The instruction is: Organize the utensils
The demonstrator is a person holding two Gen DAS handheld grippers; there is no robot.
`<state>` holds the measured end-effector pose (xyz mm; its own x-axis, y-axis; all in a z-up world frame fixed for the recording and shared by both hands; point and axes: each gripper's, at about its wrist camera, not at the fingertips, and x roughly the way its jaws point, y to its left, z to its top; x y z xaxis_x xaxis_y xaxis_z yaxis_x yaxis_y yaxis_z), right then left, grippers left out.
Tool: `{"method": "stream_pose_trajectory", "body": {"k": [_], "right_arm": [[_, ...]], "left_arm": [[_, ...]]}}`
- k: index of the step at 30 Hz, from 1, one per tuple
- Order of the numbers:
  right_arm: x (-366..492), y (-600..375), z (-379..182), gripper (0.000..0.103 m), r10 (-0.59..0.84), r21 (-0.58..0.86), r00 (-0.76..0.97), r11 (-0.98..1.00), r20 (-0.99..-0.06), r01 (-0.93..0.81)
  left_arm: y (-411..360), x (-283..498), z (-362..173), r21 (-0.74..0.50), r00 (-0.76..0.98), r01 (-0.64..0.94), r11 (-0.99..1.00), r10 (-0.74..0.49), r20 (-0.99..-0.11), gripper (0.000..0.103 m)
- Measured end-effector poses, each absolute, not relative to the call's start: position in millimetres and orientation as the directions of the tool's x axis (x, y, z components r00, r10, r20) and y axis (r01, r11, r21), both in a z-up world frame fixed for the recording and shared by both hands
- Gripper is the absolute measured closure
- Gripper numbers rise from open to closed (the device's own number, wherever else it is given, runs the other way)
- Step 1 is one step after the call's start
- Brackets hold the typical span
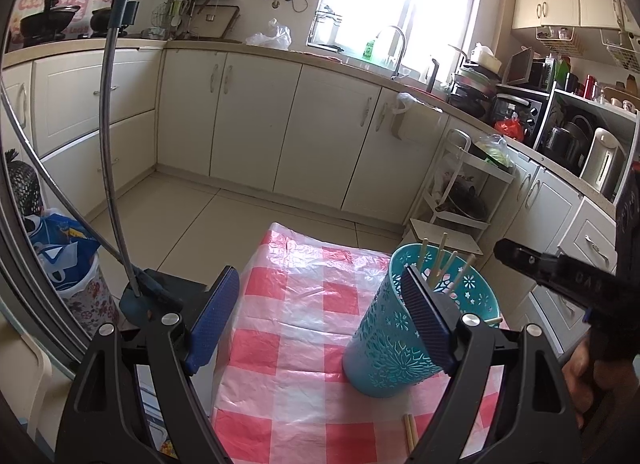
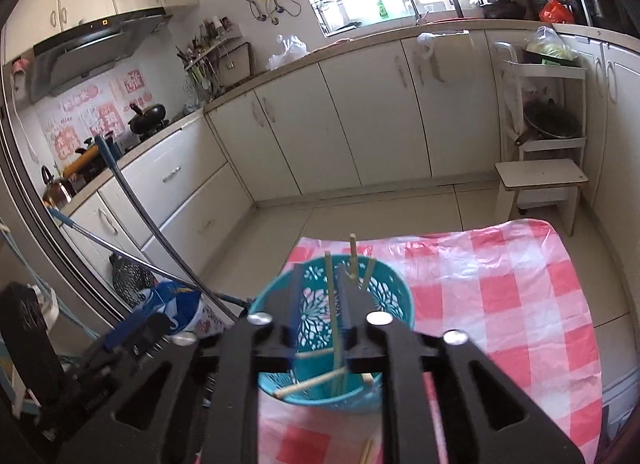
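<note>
A teal cut-out utensil holder [image 1: 384, 344] stands upright on the red-and-white checked tablecloth [image 1: 296, 304], with several wooden chopsticks [image 1: 440, 264] leaning inside it. My left gripper [image 1: 320, 284] is open wide with only cloth between its fingers; its right finger overlaps the holder's near side. My right gripper [image 2: 320, 276] hovers over the holder [image 2: 280, 388]. Its jaws stand a little apart, and a chopstick [image 2: 333, 304] hangs loose between them, its lower end in the holder. From the left wrist view the right gripper [image 1: 516, 260] reaches in from the right. Loose chopsticks [image 1: 410, 430] lie on the cloth in front.
Two long mop handles [image 1: 112, 143] lean at the table's left, beside a bin with blue bags [image 1: 60, 252]. A white trolley [image 1: 460, 183] and a small stool [image 2: 540, 179] stand on the floor beyond the table. The cloth [image 2: 500, 304] right of the holder is bare.
</note>
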<state>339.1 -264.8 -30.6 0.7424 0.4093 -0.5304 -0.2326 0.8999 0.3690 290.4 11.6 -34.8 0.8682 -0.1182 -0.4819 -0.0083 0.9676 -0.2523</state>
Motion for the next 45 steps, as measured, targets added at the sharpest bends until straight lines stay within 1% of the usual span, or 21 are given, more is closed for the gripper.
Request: {"method": "stream_pose_trajectory", "body": {"k": [4,5,6,7,9,11,14,16,18,20,23,25,27,29,33,34,36,39,41,42,45], "right_arm": [[319,-278,-28,0.072,0.377,0.336,0.778,0.914,-0.502,-0.226],[315,-283,-27,0.068,0.348,0.296,0.789,0.930,-0.507,-0.219],[314,-292,-24,0.062,0.302,0.241,0.802,0.949,-0.516,-0.202],[316,-302,-21,0.061,0.261,0.198,0.809,0.963,-0.526,-0.182],[317,-330,-17,0.060,0.183,0.144,0.822,0.982,-0.539,-0.123],[315,-372,-15,0.059,0.068,0.090,0.832,0.996,-0.551,-0.022],[304,-418,-18,0.059,-0.077,0.034,0.840,0.993,-0.538,0.113],[291,-437,-20,0.059,-0.146,-0.022,0.837,0.987,-0.527,0.159],[273,-455,-24,0.056,-0.235,-0.098,0.830,0.972,-0.506,0.215],[258,-474,-28,0.055,-0.276,-0.099,0.814,0.959,-0.511,0.264],[234,-494,-37,0.055,-0.309,-0.085,0.789,0.946,-0.530,0.314],[211,-495,-44,0.055,-0.340,-0.144,0.776,0.939,-0.531,0.313],[190,-488,-49,0.049,-0.356,-0.216,0.773,0.934,-0.525,0.283],[163,-483,-56,0.046,-0.374,-0.283,0.773,0.923,-0.512,0.260],[129,-471,-61,0.044,-0.326,-0.305,0.785,0.934,-0.527,0.183],[122,-465,-59,0.044,-0.311,-0.340,0.793,0.930,-0.524,0.140],[108,-452,-51,0.038,-0.302,-0.443,0.812,0.895,-0.500,0.060],[94,-441,-31,0.033,-0.328,-0.591,0.846,0.807,-0.420,0.019],[90,-442,-18,0.033,-0.329,-0.597,0.848,0.802,-0.415,0.019],[88,-444,-11,0.031,-0.326,-0.589,0.850,0.808,-0.413,0.024],[73,-444,-1,0.028,-0.301,-0.531,0.853,0.847,-0.426,0.034]], "left_arm": [[11,290,-35,-0.245,0.868,-0.005,0.969,-0.117,-0.482,0.024],[11,290,-35,-0.239,0.869,-0.005,0.971,-0.114,-0.482,0.024],[12,289,-35,-0.236,0.869,-0.007,0.972,-0.110,-0.482,0.024],[14,289,-36,-0.234,0.869,-0.012,0.972,-0.105,-0.483,0.024],[17,289,-38,-0.230,0.872,-0.023,0.973,-0.093,-0.481,0.024],[21,289,-43,-0.223,0.876,-0.044,0.974,-0.070,-0.477,0.024],[26,287,-50,-0.210,0.880,-0.072,0.975,-0.038,-0.474,0.024],[36,275,-55,-0.221,0.878,-0.103,0.970,-0.016,-0.479,0.024],[46,260,-58,-0.234,0.875,-0.129,0.964,0.000,-0.483,0.023],[52,245,-60,-0.231,0.873,-0.149,0.962,0.018,-0.487,0.023],[53,223,-60,-0.210,0.868,-0.149,0.966,0.025,-0.497,0.022],[51,210,-60,-0.190,0.865,-0.141,0.972,0.027,-0.501,0.021],[45,194,-56,-0.168,0.867,-0.121,0.978,0.022,-0.498,0.020],[38,177,-50,-0.149,0.871,-0.101,0.984,0.015,-0.491,0.019],[26,147,-34,-0.138,0.879,-0.060,0.989,-0.013,-0.477,0.016],[24,139,-30,-0.132,0.882,-0.051,0.990,-0.017,-0.471,0.015],[19,124,-23,-0.119,0.887,-0.035,0.992,-0.024,-0.460,0.013],[18,107,-15,-0.121,0.890,-0.034,0.992,-0.025,-0.456,0.011],[22,99,-12,-0.154,0.883,-0.045,0.987,-0.032,-0.467,0.010],[23,96,-11,-0.169,0.882,-0.050,0.984,-0.036,-0.470,0.010],[26,89,-8,-0.201,0.876,-0.066,0.977,-0.040,-0.481,0.010]]}}
